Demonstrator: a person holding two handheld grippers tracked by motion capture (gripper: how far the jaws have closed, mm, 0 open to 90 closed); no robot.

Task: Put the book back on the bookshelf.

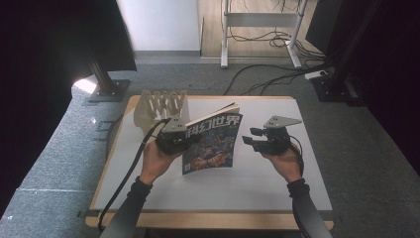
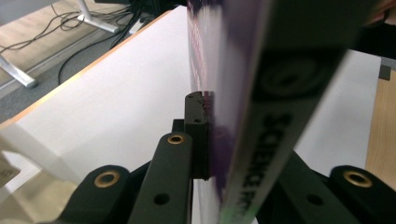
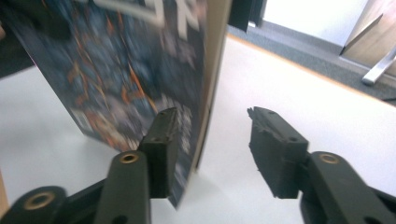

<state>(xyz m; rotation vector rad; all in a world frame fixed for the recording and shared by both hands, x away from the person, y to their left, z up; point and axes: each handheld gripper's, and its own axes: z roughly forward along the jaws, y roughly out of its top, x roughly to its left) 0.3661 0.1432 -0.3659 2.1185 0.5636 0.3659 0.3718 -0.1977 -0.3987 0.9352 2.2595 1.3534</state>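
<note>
1. Magazine (image 1: 212, 143), a thin glossy one with a dark blue sci-fi cover and big white Chinese title lettering, stood upright near the middle of the white tabletop (image 1: 277, 188), lower edge on or just above the surface, I couldn't tell which. Just behind it sat a pale wooden slotted rack (image 1: 161, 106) at the table's back left.

2. Left gripper (image 1: 174, 139) was clamped on the magazine's spine edge. In the left gripper view the jaws were pressed flat against the cover (image 2: 243, 121), so that side was doing the holding.

3. Right gripper (image 1: 253, 138) was spread wide and holding nothing. From above it looked a little way off the magazine's free edge, but in the right gripper view that page edge (image 3: 212, 88) already sat between the two jaws, closer to the left one.

4. My guess at the step in hand: get a second grip on the free edge so the magazine can be carried to the rack with both hands.

5. Doing it well, I'd say: centre the edge between the jaws before closing, pinch all the pages together rather than just the cover, and grab it around mid-height.

6. Keep the left clamp steady meanwhile, because a thin magazine would probably flop or fan open if nudged sideways.
</note>
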